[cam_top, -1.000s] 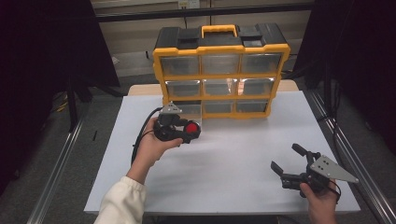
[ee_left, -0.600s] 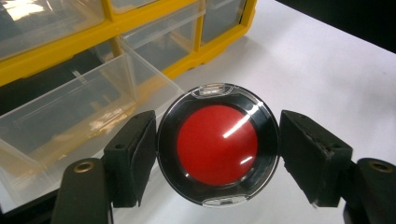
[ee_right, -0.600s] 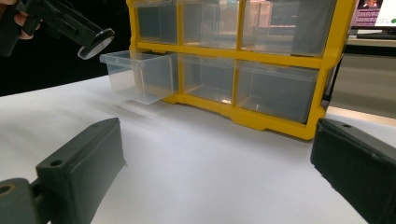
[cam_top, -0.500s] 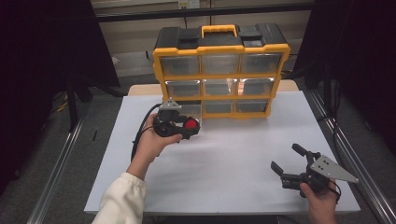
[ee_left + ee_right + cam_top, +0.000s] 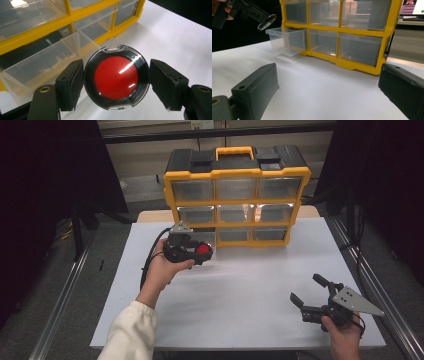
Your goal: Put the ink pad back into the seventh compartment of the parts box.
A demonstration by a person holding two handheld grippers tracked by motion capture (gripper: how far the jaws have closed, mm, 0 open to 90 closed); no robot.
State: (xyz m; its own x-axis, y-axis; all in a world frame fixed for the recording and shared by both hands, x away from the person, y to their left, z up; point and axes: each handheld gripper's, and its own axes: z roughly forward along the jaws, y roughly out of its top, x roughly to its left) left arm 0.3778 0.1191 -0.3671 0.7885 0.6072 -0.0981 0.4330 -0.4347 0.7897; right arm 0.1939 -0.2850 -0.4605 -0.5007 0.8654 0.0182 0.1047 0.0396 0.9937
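Left gripper view: left tongs (image 5: 116, 82) grasping round red compact (image 5: 116, 77); right tongs (image 5: 329, 100) released, empty.

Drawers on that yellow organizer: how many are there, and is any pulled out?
9, in three rows of three on the yellow organizer. Eight sit closed; the bottom-left drawer is pulled out, below the round red-centred case in the left tool.
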